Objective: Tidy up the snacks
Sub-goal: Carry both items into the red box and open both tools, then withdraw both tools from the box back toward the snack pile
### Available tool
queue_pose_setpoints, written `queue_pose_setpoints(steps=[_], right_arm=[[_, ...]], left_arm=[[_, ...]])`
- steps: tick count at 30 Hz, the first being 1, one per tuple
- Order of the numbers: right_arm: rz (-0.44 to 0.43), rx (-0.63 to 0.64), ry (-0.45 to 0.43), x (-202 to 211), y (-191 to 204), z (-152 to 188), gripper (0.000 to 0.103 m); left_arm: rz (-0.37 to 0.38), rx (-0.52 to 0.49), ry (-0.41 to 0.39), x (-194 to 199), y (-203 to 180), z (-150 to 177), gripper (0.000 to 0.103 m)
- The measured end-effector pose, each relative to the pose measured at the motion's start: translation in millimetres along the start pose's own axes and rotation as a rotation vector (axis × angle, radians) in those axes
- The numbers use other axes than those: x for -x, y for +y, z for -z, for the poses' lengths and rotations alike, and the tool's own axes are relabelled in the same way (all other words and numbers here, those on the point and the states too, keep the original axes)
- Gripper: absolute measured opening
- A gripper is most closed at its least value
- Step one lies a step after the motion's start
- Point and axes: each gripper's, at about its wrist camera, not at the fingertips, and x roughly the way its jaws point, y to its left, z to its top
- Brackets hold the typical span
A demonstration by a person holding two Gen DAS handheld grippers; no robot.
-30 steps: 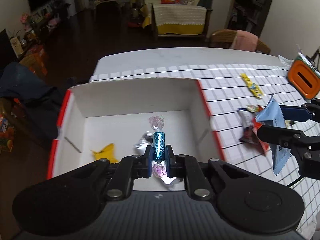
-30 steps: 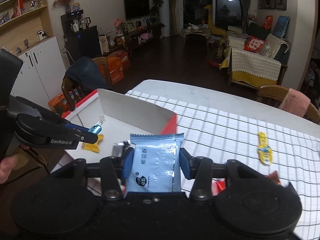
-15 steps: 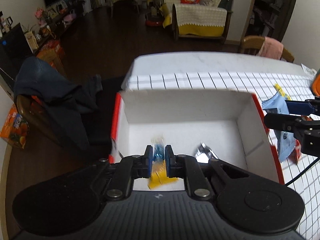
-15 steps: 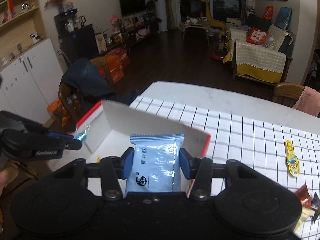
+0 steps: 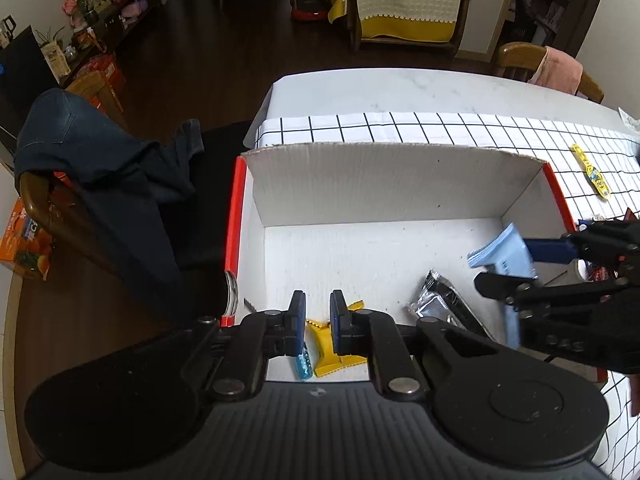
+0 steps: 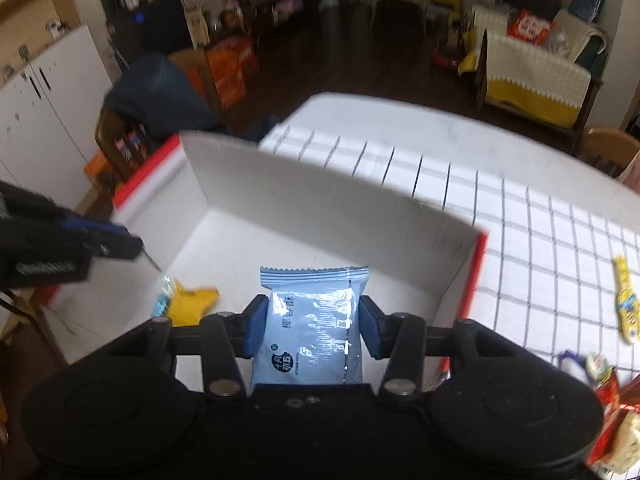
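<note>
Jaws over box (image 5: 376,184) beside silver packet (image 5: 444,308)

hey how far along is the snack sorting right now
Done: yellow packet, blue candy and silver packet lie in the white box; left gripper is empty. In hand: right gripper holds the light blue packet over it. Left: yellow stick and wrappers on the tablecloth.

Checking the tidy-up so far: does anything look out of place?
Yes. A yellow snack strip lies alone on the checked tablecloth outside the box, and red wrappers sit loose near the table's edge.
</note>
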Motion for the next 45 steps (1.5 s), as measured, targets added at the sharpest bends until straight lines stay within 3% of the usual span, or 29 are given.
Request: queue_pose_setpoints(steps=[13, 18, 23, 25, 30, 34, 45], right_arm=[[0.016, 0.045, 0.042, -8.9, 6.9, 12.4, 0.05], [-0.001, 0.014, 0.019, 6.4, 1.8, 14.7, 0.053], [-0.024, -0.016, -0.026, 36.5, -1.9, 19.7, 0.061], [-0.027, -0.023, -0.046, 50.1, -3.0, 22.6, 0.064], [-0.024, -0.035, -0.093, 84.7, -6.2, 31.6, 0.069], [-0.006, -0.055, -0.133, 113.1, -14.5, 41.6, 0.077], [0.053, -0.15, -0.214, 175.8, -65.7, 79.7, 0.088]], left_arm=[[-0.019, 0.001, -0.015, 3.0, -0.6, 5.2, 0.012], [-0.009, -0.003, -0.04, 12.6, -4.0, 6.6, 0.013], [0.011, -0.024, -0.07, 27.9, -13.8, 10.8, 0.015], [0.022, -0.036, -0.084, 35.6, -20.1, 12.6, 0.025], [0.05, -0.082, -0.127, 54.3, -41.0, 15.7, 0.034], [0.083, -0.118, -0.171, 68.5, -61.4, 17.1, 0.059], [0.167, -0.233, -0.243, 91.0, -130.9, 19.8, 0.075]])
